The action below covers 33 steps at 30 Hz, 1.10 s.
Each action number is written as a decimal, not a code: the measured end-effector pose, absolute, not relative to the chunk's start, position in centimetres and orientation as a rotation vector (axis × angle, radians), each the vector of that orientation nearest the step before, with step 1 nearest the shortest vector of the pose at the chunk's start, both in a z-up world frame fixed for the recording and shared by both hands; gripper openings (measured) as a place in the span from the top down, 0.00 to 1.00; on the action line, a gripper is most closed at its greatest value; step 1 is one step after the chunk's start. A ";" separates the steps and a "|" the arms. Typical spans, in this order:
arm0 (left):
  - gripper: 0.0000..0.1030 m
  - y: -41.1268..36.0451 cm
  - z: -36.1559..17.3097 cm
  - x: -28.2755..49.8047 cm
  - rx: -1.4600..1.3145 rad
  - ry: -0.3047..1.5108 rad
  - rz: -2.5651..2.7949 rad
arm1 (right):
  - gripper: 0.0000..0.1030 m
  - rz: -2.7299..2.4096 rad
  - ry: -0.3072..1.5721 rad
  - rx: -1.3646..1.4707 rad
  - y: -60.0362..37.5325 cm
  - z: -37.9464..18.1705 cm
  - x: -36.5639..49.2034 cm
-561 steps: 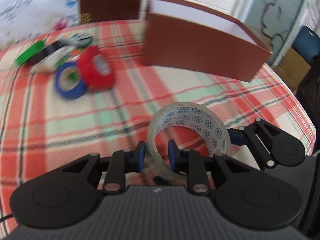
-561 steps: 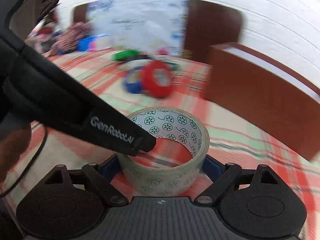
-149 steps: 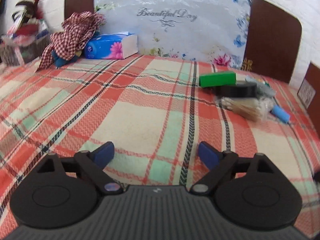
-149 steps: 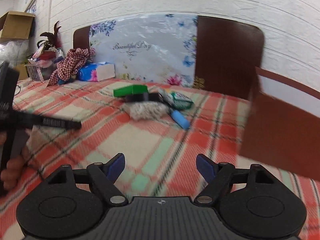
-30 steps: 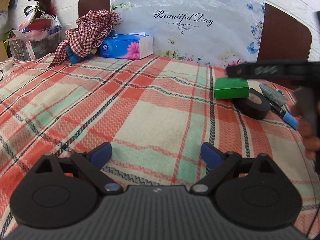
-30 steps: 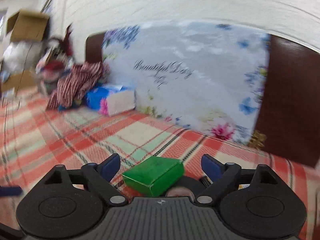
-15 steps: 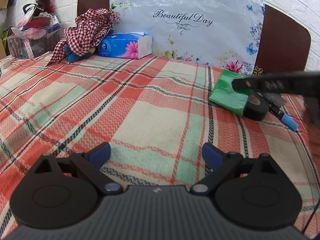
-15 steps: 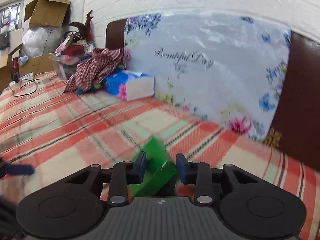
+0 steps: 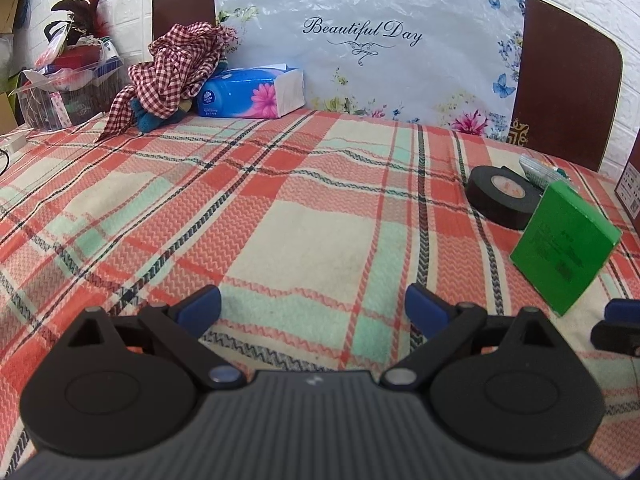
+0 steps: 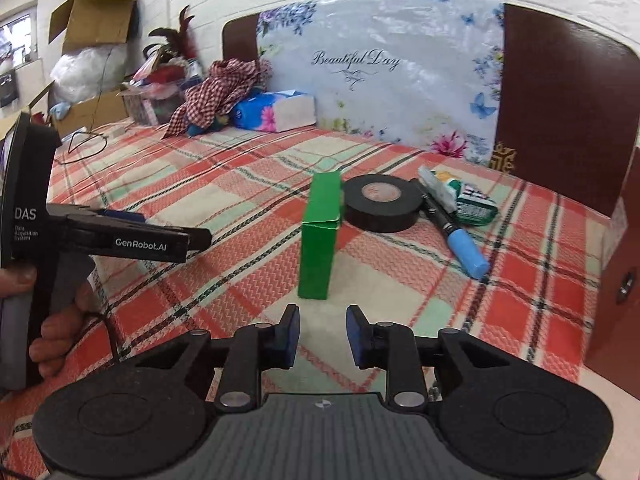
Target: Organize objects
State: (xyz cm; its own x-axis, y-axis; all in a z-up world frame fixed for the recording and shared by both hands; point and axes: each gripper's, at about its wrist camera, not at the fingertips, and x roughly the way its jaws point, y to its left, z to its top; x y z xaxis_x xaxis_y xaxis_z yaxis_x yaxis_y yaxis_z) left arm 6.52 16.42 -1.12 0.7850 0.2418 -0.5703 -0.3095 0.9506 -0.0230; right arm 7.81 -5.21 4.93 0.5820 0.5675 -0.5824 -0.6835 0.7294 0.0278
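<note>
Box point(image 10: 319, 236), green, count one: stands on end on the bed point(image 9: 280, 220), just ahead of the right claw point(image 10: 322, 320), apart from its tips. In the left wrist view it looks tilted; could be lens warp, cannot tell.

Right claw: jaws have just been closing. Narrow gap left, nothing between them, pads not on the box.

Left claw point(image 9: 312, 306): spread wide, nothing in it, over bare plaid. A hand point(image 10: 60, 320) grips its handle at the left of the right wrist view.

Other items, counted:
- one black tape roll point(image 10: 382, 202), flat, just behind the box and to its right; whether they touch, cannot tell
- one marker point(image 10: 452, 228), blue cap toward the camera, beside the roll
- small green-and-white packets point(image 10: 476, 204) past the marker, number unclear
- one blue tissue pack point(image 9: 248, 94) by the headboard
- one checked cloth point(image 9: 172, 64), bunched, touching the tissue pack
</note>
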 end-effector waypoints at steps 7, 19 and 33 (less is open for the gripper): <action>0.03 16.6 -1.1 6.6 -0.125 0.602 0.292 | 0.61 0.727 0.566 -0.183 -3.8 5.6 8.6; 0.02 16.7 -1.1 7.0 -0.131 0.607 0.281 | 0.81 0.636 0.726 0.168 -10.4 5.6 10.3; 0.14 8.1 2.6 6.2 -0.135 0.683 0.013 | 0.49 0.257 0.637 0.182 -28.3 5.7 -3.5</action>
